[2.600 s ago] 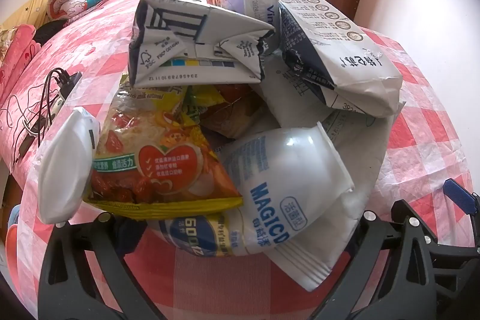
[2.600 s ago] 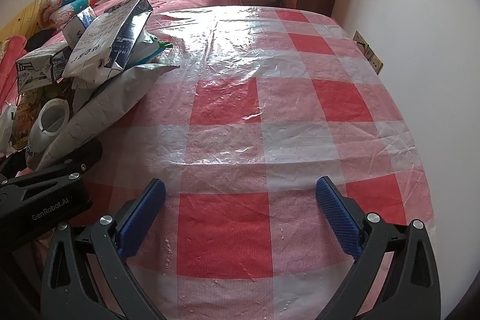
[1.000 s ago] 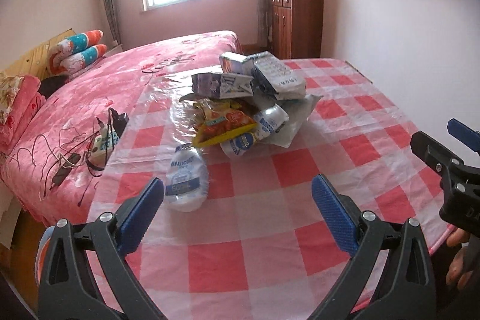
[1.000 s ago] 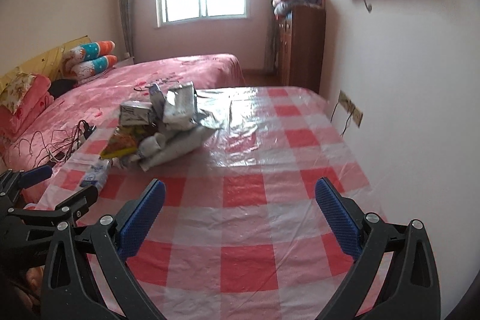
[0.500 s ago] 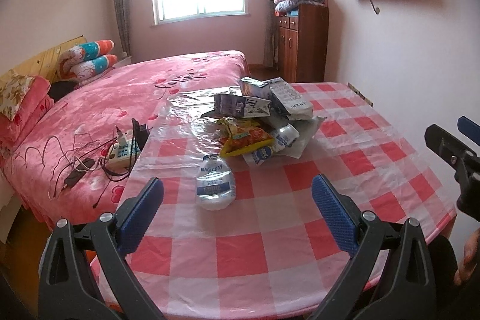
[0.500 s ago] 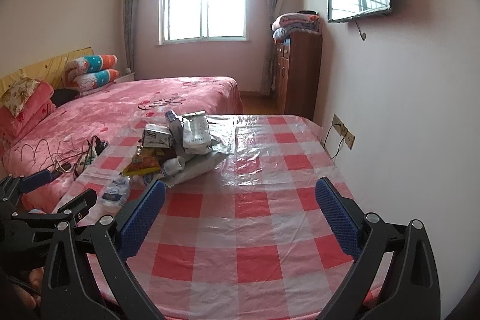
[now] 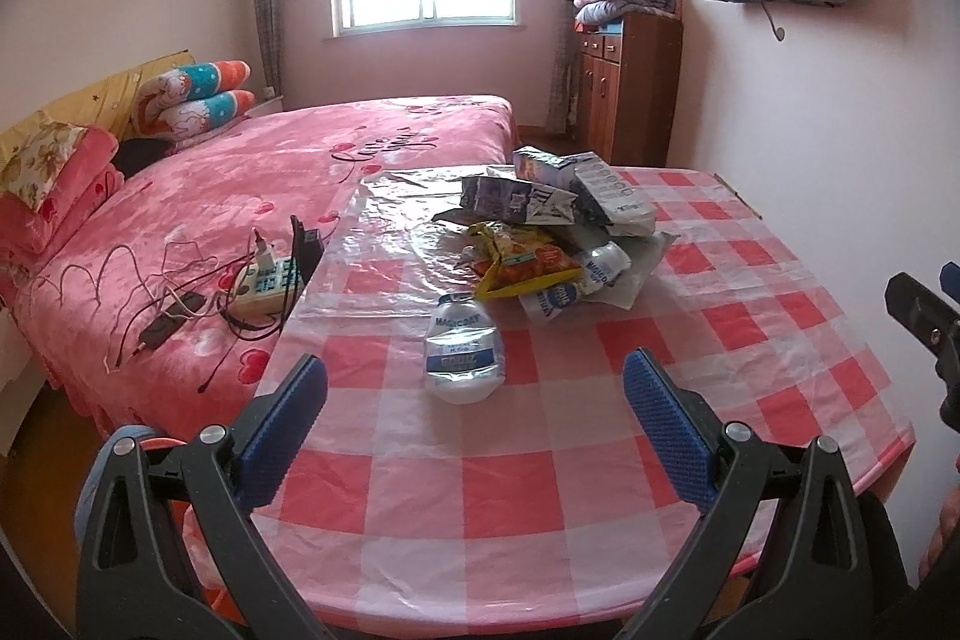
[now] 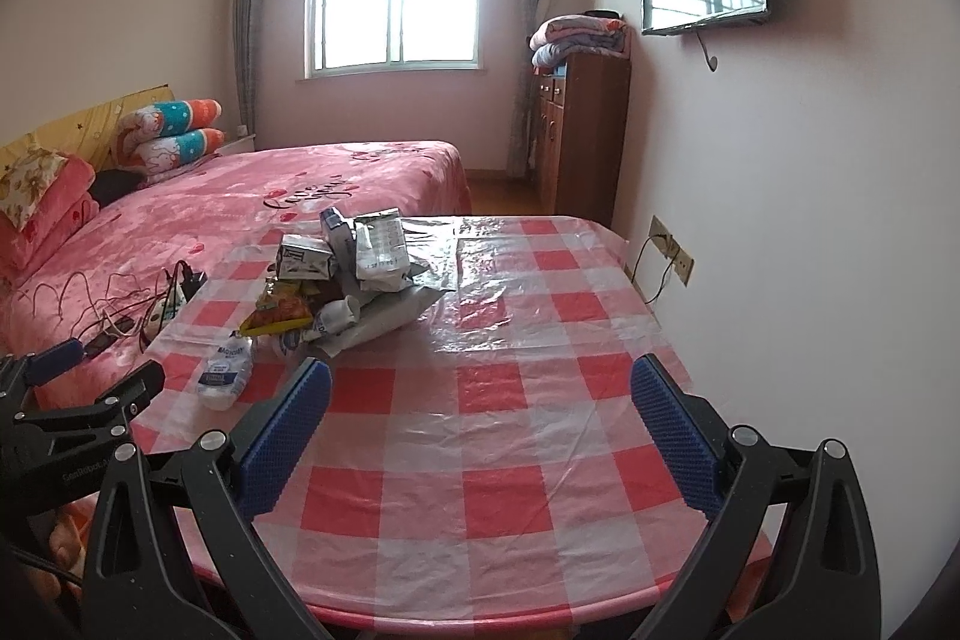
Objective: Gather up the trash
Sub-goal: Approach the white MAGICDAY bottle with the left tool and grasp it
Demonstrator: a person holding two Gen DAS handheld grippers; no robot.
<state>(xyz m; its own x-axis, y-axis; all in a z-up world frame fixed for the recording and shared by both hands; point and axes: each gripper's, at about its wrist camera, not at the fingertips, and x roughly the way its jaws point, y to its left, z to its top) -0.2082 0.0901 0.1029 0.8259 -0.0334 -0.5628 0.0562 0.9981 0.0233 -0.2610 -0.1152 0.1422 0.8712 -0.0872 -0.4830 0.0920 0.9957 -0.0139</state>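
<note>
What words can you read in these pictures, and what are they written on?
"MAGICDAY", or close to it, is on the flattened plastic bottle lying apart from the trash pile.
"MAGIC" is on the second squashed bottle in the pile; the rest is cut off.
"GenRobot" is on the left gripper's body, seen from the right wrist camera; its end is cut off.
"Love you", in cursive, seems to be on the pink bedspread.
The print on the cartons and the snack bag is too blurred to read.

The table [image 7: 780,340] wears a glossy, wrinkled plastic cloth. A clear crumpled plastic bottle [image 7: 462,349] lies on it — beside shiny foil snack wrappers [image 7: 522,262] and creased paper cartons [image 7: 516,202]. The cabinet [image 7: 630,88] is polished wood; the bedspread [image 7: 300,160] is plush cloth.
</note>
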